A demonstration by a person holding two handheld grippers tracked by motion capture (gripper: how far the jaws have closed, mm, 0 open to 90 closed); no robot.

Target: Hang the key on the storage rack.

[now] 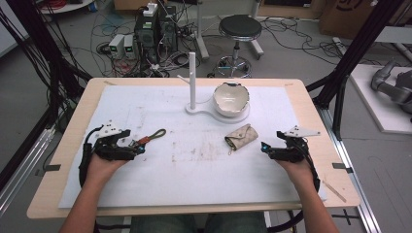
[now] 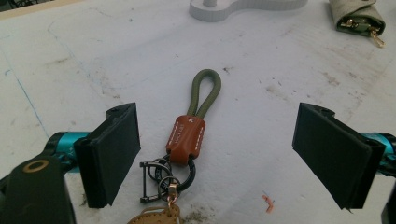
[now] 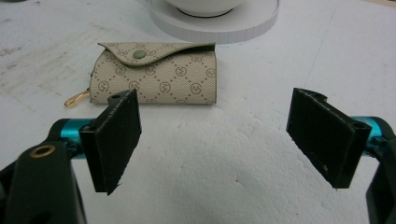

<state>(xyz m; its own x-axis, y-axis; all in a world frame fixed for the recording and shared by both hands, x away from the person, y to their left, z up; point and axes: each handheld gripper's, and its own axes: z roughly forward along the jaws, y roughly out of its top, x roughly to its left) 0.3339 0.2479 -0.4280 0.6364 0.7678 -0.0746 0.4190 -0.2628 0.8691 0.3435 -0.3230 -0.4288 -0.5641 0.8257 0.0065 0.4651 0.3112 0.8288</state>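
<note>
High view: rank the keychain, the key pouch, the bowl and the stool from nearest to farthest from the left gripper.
From the left gripper:
1. keychain, right at its tips.
2. key pouch, mid-table, toward the right.
3. bowl, farther back on the white stand.
4. stool, on the floor beyond the table.

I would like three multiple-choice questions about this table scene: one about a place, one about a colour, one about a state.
1. Where does the key pouch lie?
A. inside the bowl
B. on the white mat, in front of the bowl
C. on the floor

2. What colour is the cord loop of the keychain?
A. olive green
B. bright blue
C. pink

3. How do the jaws of the left gripper stand?
A. shut on the keychain
B. shut on nothing
C. open, the keychain between them untouched

Answers: 1 B, the high view shows it on the mat; 2 A, the loop is olive; 3 C, both pads stand clear.
</note>
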